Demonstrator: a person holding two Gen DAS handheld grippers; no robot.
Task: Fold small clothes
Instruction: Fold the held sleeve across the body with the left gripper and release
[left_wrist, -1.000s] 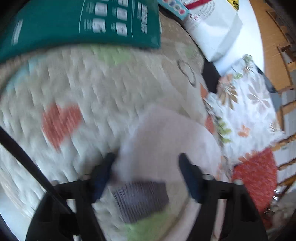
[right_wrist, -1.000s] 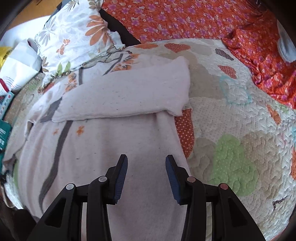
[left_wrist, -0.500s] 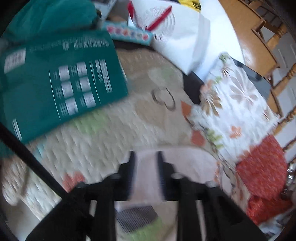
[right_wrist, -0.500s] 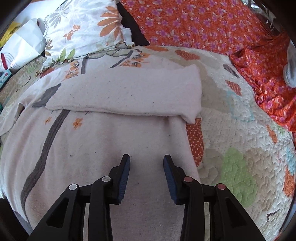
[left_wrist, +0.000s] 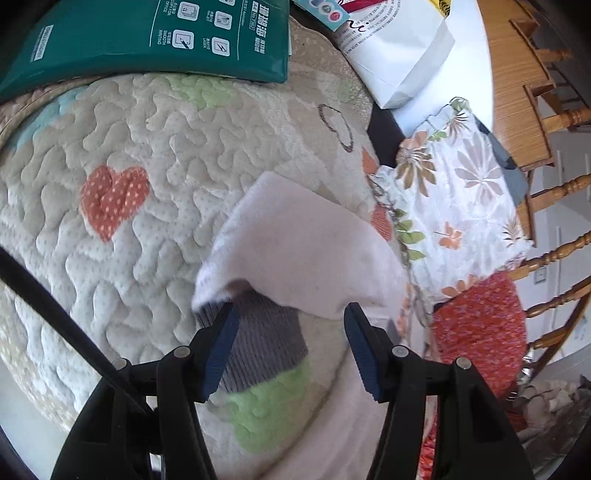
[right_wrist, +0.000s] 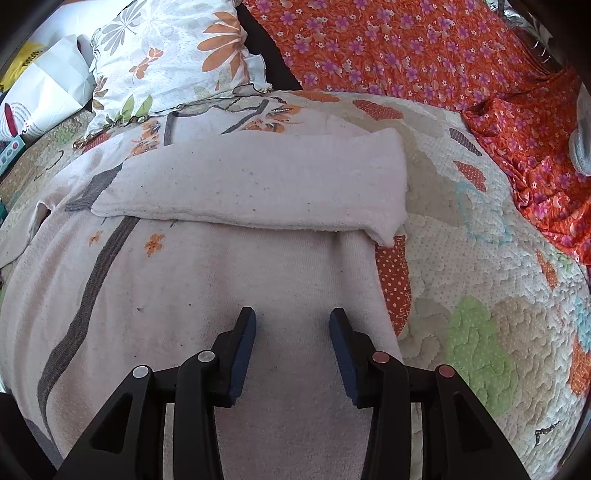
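a: two tools, how do they stand?
b: left tool (left_wrist: 290, 314) has just been opening, nothing gripped, at the pale sweater's (right_wrist: 207, 280) sleeve cuff (left_wrist: 258, 343). right tool (right_wrist: 291, 321) gapes apart over the sweater on the quilt (right_wrist: 480, 280).

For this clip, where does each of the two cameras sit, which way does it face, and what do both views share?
Left wrist: on the left gripper, looking down along its open fingers at the pink garment's sleeve and grey cuff on the quilt; only the fingers show.
Right wrist: on the right gripper, looking down at the garment's body with a sleeve folded across it; only its open fingers show.
Shared: garment, quilt, floral pillow, white paper bag.
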